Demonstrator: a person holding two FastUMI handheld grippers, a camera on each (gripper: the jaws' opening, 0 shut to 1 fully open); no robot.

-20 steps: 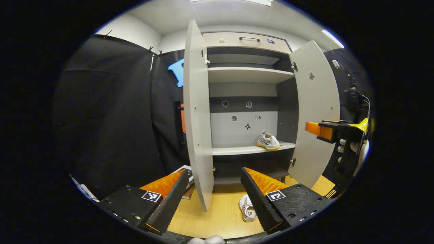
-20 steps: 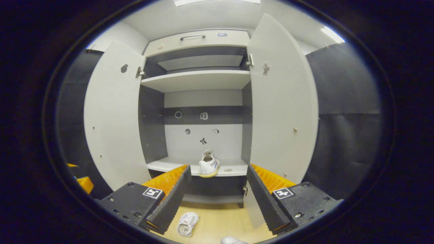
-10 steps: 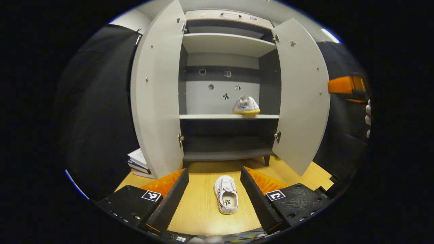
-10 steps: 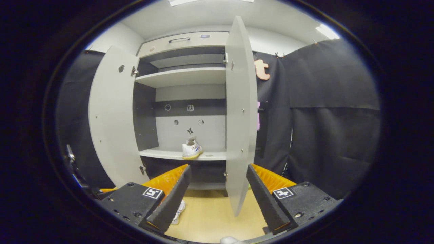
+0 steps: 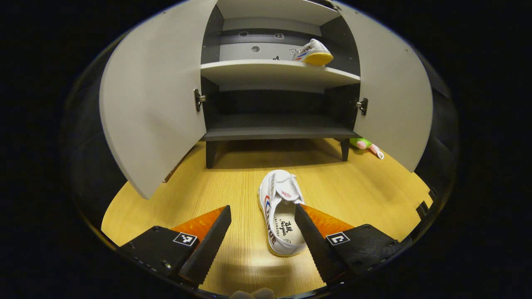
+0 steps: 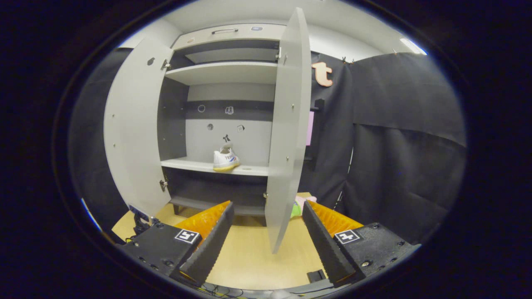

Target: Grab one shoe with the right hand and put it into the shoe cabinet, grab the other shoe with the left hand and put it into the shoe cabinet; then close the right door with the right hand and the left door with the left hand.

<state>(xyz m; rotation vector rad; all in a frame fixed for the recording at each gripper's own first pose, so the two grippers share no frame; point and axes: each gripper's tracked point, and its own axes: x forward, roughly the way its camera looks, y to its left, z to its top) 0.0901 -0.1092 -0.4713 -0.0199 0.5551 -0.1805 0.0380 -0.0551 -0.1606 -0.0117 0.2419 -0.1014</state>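
A white shoe (image 5: 279,211) lies on the wooden floor (image 5: 208,187) in front of the shoe cabinet (image 5: 274,128), its opening facing up. My left gripper (image 5: 262,236) hovers open low over it, the heel partly behind one fingertip. The other white shoe (image 5: 312,52) stands on the middle shelf (image 5: 266,71), toward the right; the right gripper view shows this shoe (image 6: 225,158) too. Both doors stand open: the left door (image 5: 153,91) and the right door (image 5: 395,95). My right gripper (image 6: 268,236) is open and holds nothing, facing the thin edge of the right door (image 6: 289,124).
A small green and pink toy (image 5: 365,145) lies on the floor by the cabinet's right leg, and this toy (image 6: 297,207) shows behind the right door. Black cloth (image 6: 399,145) hangs to the right of the cabinet. Cables (image 6: 141,220) lie at the floor's left edge.
My left gripper has dropped and tilted down toward the shoe on the floor, which now lies between its fingers. My right gripper has drifted a little, still facing the right door's edge.
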